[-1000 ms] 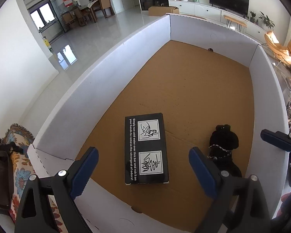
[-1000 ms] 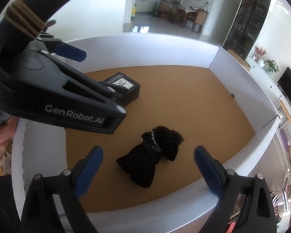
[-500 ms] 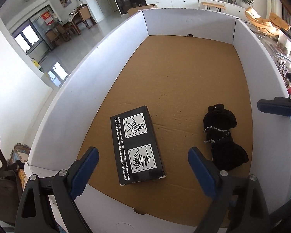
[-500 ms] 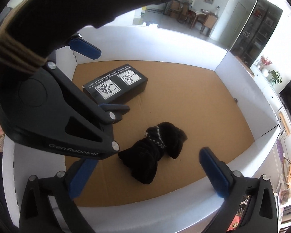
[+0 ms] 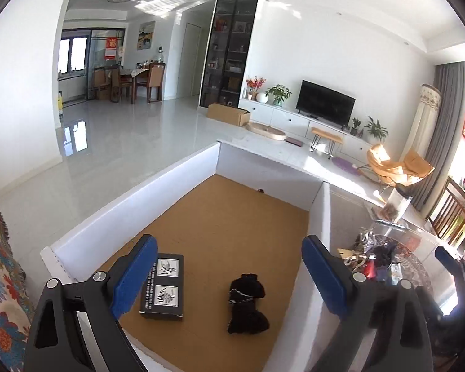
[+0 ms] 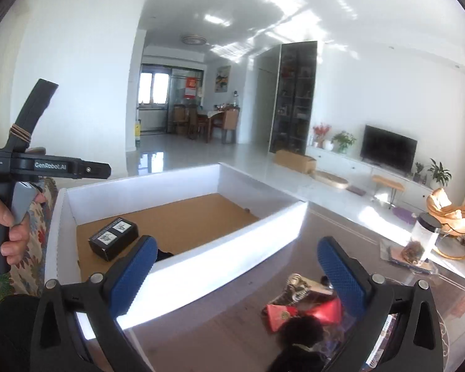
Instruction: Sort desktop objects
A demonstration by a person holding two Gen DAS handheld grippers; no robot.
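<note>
A white-walled box (image 5: 133,214) with a brown cardboard floor holds a black carton with white labels (image 5: 162,288) and a black cloth bundle (image 5: 246,305) beside it. My left gripper (image 5: 229,279) hovers open above the box's near end, with nothing between its blue pads. My right gripper (image 6: 237,274) is open and empty outside the box's right wall (image 6: 201,263). It hangs over a pile on the glass table: red packets (image 6: 282,314), a gold-patterned item (image 6: 297,285) and a black fuzzy thing (image 6: 300,330). The carton (image 6: 113,238) shows past the wall.
A person's hand (image 6: 12,226) grips the left tool's handle at the left edge of the right wrist view. A clear jar with a black lid (image 6: 421,238) stands further right on the table. A floral cloth (image 5: 0,294) lies left of the box. The living room floor stretches beyond.
Both grippers have risen, pulled back and tilted up, so the room now fills the upper views. The right one swung from above the black bundle to the pile outside the box.
</note>
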